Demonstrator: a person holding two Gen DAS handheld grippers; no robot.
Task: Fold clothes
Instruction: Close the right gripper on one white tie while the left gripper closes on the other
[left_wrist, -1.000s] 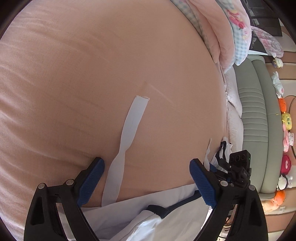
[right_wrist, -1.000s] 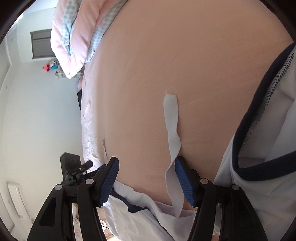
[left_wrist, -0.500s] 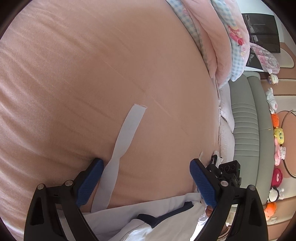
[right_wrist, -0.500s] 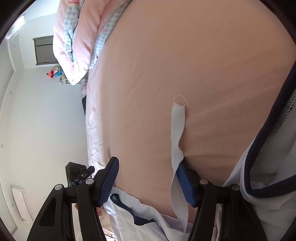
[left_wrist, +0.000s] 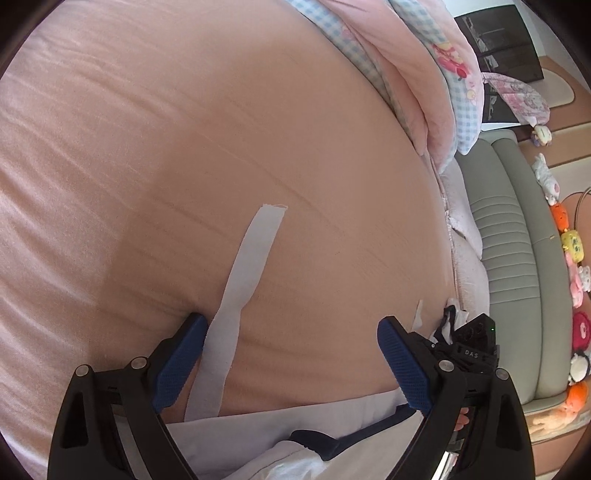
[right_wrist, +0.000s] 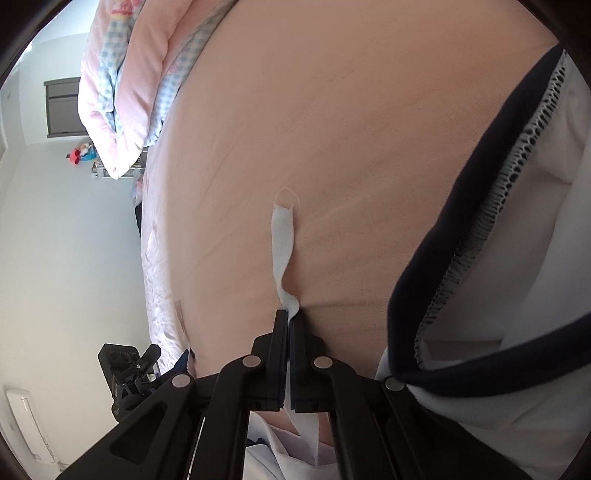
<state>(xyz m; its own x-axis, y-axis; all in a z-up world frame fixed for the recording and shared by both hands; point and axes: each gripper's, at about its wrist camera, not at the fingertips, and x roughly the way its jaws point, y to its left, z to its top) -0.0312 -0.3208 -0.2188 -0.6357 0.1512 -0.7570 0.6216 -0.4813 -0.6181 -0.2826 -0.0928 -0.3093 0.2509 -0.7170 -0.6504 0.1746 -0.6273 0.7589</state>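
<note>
The white garment lies on the pink bed, its long strap stretched out flat. The right gripper pinches that strap tight. The left gripper gapes wide beside another strap, holding nothing. Next, probably fold the strap back onto the garment.

Each tool is a black frame with silver screws and textured blue pads.
</note>
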